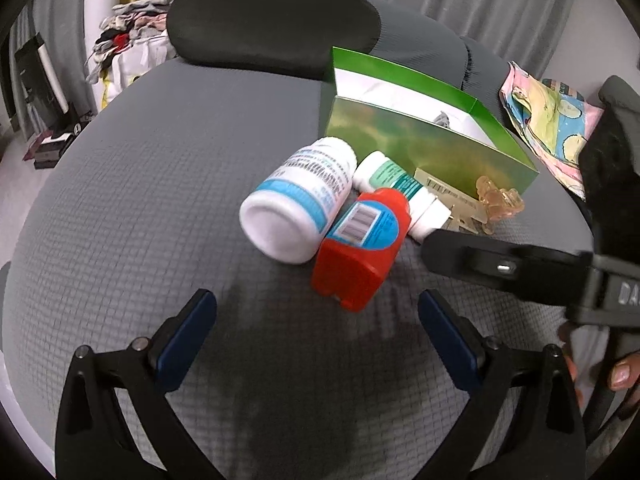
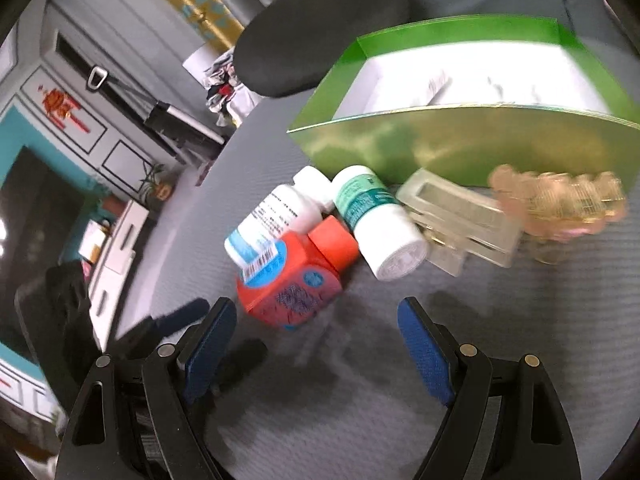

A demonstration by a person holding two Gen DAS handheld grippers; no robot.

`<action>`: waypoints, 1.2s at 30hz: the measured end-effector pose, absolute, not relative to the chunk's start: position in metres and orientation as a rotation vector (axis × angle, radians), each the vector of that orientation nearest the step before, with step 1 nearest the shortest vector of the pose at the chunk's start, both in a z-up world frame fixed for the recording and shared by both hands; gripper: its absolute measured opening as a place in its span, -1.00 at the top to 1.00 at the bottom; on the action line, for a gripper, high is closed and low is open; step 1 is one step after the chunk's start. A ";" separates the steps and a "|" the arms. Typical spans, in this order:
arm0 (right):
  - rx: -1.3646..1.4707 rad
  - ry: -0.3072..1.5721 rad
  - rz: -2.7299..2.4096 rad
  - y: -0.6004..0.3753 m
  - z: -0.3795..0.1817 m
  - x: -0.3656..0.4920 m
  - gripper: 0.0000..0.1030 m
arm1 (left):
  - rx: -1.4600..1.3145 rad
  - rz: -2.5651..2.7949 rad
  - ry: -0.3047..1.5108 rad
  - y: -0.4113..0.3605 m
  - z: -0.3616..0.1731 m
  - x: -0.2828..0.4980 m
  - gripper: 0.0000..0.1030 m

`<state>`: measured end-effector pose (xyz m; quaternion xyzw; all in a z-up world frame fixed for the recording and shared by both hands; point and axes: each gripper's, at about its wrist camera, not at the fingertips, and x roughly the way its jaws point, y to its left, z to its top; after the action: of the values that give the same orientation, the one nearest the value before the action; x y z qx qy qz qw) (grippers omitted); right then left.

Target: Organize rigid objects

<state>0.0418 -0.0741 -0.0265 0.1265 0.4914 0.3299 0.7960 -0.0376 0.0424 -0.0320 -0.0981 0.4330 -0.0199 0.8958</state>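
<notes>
On a grey chair seat (image 1: 160, 200) lie a white bottle with a blue label (image 1: 298, 204) (image 2: 276, 216), a red bottle (image 1: 362, 248) (image 2: 296, 276), a white bottle with a green label (image 1: 400, 192) (image 2: 376, 224), a clear plastic case (image 2: 460, 220) and an amber hair claw (image 1: 500, 200) (image 2: 560, 204). Behind them stands an open green box (image 1: 424, 148) (image 2: 460, 140). My left gripper (image 1: 316, 340) is open just short of the red bottle. My right gripper (image 2: 316, 352) is open in front of the bottles; one of its fingers (image 1: 472, 256) reaches in from the right in the left wrist view.
The black chair back (image 1: 272, 20) rises behind the seat. A patterned cloth (image 1: 552, 120) lies to the right. Clothes (image 1: 128, 36) are piled at the back left. A cabinet and dark screen (image 2: 40, 200) stand at the left of the room.
</notes>
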 end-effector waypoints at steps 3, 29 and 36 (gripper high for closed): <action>0.307 1.081 0.729 -0.064 -0.036 0.052 -0.62 | -0.196 -0.057 0.912 0.040 -0.036 -0.030 -0.76; 0.418 1.061 0.808 -0.070 -0.034 0.048 0.27 | -0.105 -0.174 0.937 0.013 -0.040 -0.040 0.30; 0.454 1.120 0.799 -0.078 -0.039 0.047 0.26 | -0.062 -0.188 0.950 0.002 -0.043 -0.045 0.30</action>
<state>0.0473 -0.0776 -0.0390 0.2078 0.5122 0.3654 0.7490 -0.0445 0.0025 -0.0429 -0.0299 0.4566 -0.0904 0.8846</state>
